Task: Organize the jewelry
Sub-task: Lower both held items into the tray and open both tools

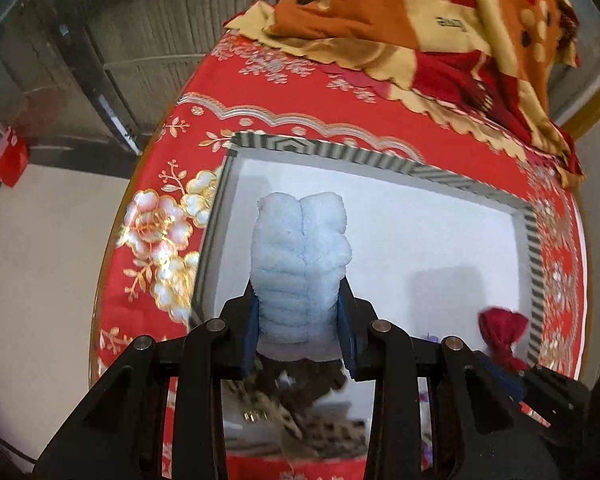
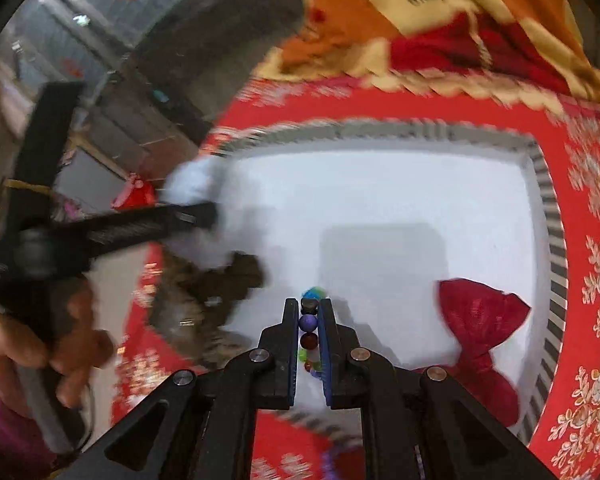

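Left gripper (image 1: pixel 300 308) clamps fluffy blue scrunchie (image 1: pixel 302 264) above white box (image 1: pixel 380 156): soft, light, squashes easily; grip mid-body. Right gripper (image 2: pixel 310 312) pinches bead bracelet (image 2: pixel 309 330) over box floor: hard round beads, slippery, likely elastic; hold across strand. Red pouch (image 2: pixel 482 320) in box corner. Brown item under scrunchie blurred, unidentifiable; bracelet mostly hidden.

Red floral bedspread (image 1: pixel 284 96) under striped-rimmed white tray (image 1: pixel 472 186) and orange blanket (image 1: pixel 380 12).
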A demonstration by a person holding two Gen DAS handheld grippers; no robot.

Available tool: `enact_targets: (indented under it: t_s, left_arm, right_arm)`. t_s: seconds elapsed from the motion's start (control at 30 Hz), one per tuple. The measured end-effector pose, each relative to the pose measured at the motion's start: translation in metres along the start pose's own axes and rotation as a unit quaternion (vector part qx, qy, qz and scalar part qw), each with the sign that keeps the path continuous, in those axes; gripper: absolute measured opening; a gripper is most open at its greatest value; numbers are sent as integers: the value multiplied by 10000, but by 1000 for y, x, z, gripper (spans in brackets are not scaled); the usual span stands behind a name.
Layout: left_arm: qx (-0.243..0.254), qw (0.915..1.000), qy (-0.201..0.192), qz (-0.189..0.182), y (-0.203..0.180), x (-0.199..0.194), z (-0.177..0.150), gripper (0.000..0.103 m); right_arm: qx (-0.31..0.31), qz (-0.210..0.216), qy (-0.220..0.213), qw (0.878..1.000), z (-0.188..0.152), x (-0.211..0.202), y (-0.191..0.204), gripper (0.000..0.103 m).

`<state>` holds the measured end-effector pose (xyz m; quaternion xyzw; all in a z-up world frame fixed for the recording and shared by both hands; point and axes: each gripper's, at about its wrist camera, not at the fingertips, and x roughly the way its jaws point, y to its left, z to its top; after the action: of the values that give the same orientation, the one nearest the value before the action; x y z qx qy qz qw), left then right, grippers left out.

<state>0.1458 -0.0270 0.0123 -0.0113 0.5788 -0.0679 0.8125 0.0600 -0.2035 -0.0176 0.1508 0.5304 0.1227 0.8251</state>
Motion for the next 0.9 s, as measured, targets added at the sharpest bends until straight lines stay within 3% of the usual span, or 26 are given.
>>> enact_targets:
  t_s: [0.17,0.3,0.47,0.53,0.57,0.8,0.9]
  left_arm:
    - [-90,9997,233,59,7,25,11,32]
    - [-94,9991,409,51,10,37,9,32]
    - [-145,9990,422,57,10,38,10,34]
    - [-155,9991,398,62,10,35,9,39]
    - [-141,9991,387,61,9,33,8,40]
    - [-90,9999,-60,64,7,-5,-2,58]
    - [-77,9995,-295,94,5,-25,-7,59]
  right_arm:
    - [164,-284,252,9991,-3,12,-22,9]
    - [-80,-275,481,9984,-7,19,-15,9]
    - [-177,-149,393,9990,-6,12,-8,14]
    - [-161,-111,283,9994,-6,4,-6,36]
    - [-146,-68,246,9996,-6,0,-4,39]
    - [-104,20,-102,9999,-10,-31,5,39]
    - [-94,19,-262,9996,-12,-47,11,39]
